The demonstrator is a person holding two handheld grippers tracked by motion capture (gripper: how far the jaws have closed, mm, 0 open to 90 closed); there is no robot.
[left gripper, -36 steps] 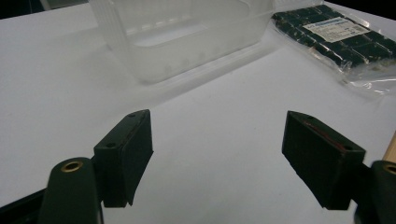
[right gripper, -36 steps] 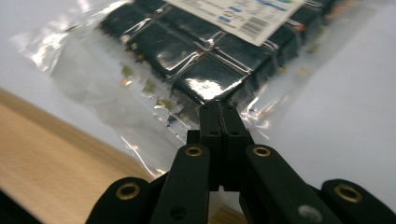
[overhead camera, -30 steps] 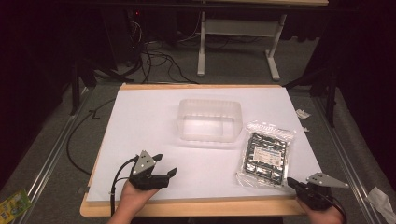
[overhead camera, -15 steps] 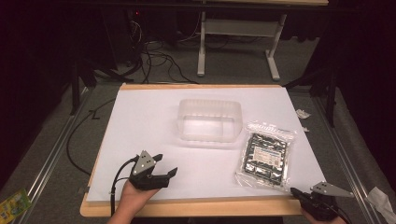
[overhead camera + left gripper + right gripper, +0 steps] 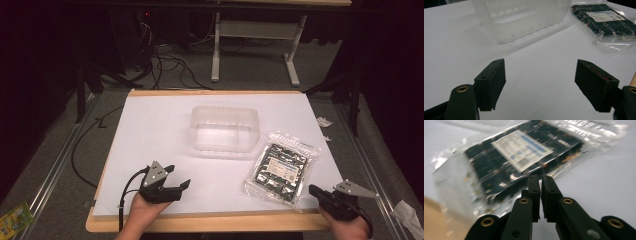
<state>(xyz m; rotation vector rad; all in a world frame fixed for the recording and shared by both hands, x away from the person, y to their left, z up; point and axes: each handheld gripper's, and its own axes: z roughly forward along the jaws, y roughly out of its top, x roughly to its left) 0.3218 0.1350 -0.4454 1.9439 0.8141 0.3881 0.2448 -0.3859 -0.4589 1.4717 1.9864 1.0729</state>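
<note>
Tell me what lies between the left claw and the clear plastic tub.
Nothing: in the high view, bare white tabletop runs from the left claw to the clear plastic tub. The left gripper view shows the same bare stretch.

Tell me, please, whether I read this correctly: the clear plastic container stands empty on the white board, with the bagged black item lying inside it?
Not quite. The bagged black item lies on the white board beside the clear plastic container, not inside it. The container is indeed empty, as the high view shows.
</note>
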